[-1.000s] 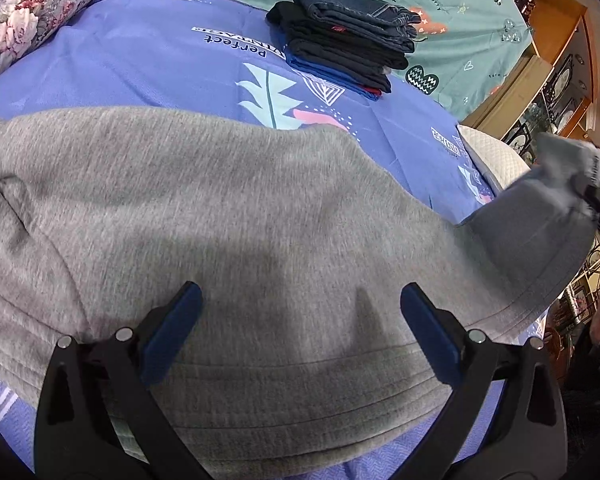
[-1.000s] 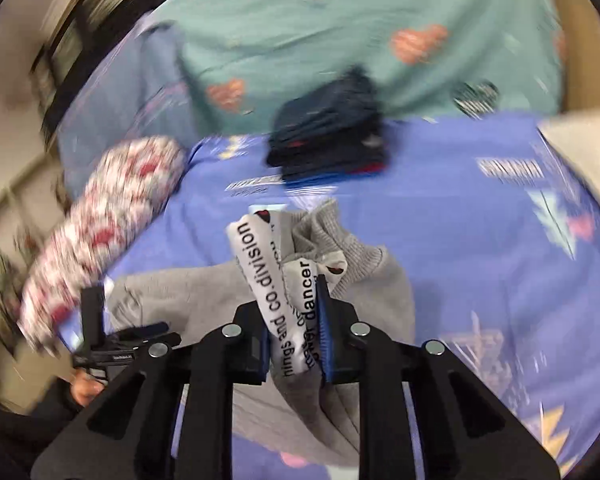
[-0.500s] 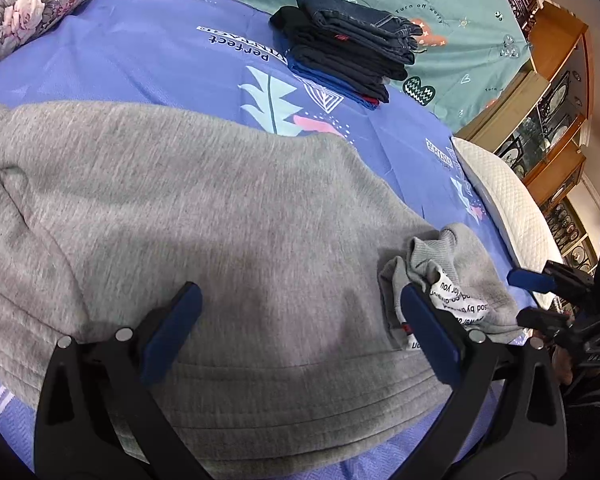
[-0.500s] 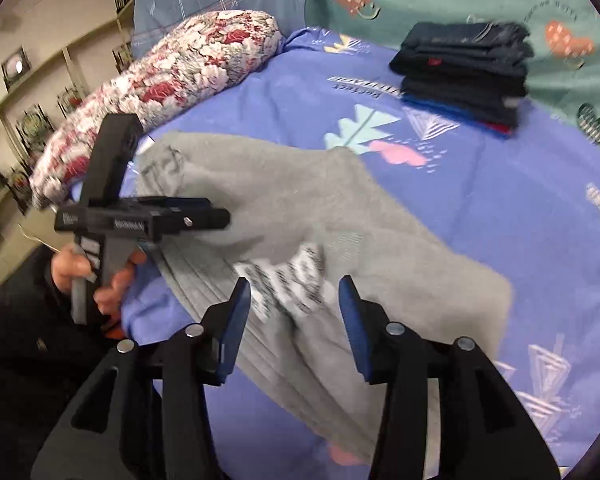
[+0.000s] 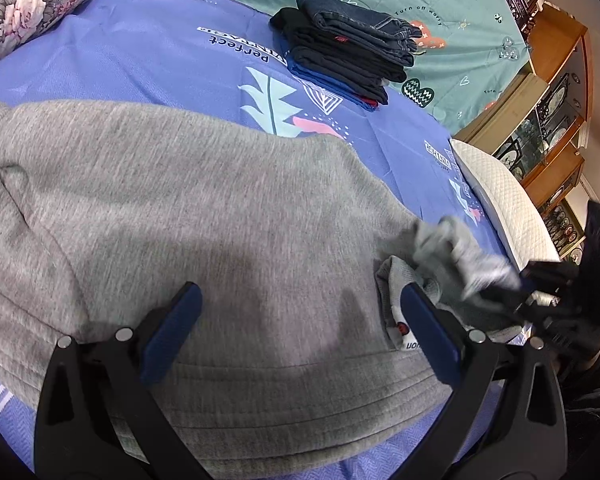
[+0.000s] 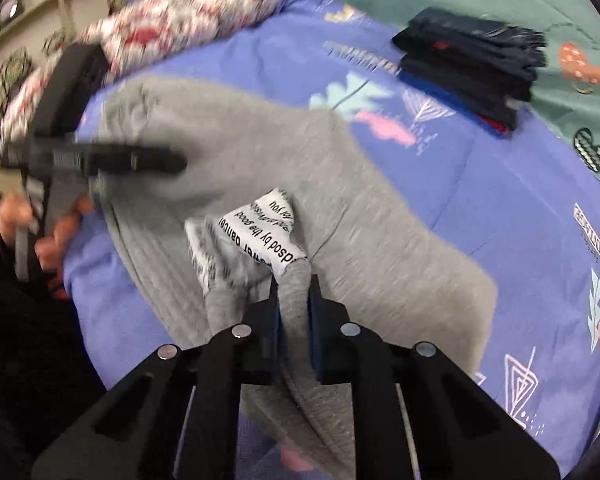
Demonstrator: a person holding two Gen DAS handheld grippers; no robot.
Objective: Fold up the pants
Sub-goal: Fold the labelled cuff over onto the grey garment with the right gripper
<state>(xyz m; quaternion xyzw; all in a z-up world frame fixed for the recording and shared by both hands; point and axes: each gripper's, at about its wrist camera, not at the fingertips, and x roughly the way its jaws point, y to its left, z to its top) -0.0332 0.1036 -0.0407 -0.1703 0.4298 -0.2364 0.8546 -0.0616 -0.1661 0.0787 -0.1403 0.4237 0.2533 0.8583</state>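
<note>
Grey sweatpants [image 5: 180,200] lie spread on the blue bedsheet [image 5: 120,52]. My left gripper [image 5: 300,292] hovers open just above their near hem, with nothing between its blue pads. At the right, the leg end is bunched up, its white printed band [image 6: 260,228] crumpled on top. My right gripper [image 6: 294,284] is closing its jaws on a fold of grey cloth of the sweatpants [image 6: 380,220], and the pads press on it. In the left wrist view the right gripper [image 5: 540,292] shows blurred at the right edge. A hand holds the left gripper [image 6: 100,160] at the left.
A stack of folded dark pants [image 5: 348,48] sits at the far side of the bed by the green sheet. A floral pillow [image 5: 32,8] lies far left, a white quilted pillow [image 5: 500,200] at the right edge. Wooden cabinets [image 5: 560,80] stand beyond.
The right gripper came down with the leg end, let it drop onto the sweatpants, opened, then closed again on a grey fold. The left gripper kept still.
</note>
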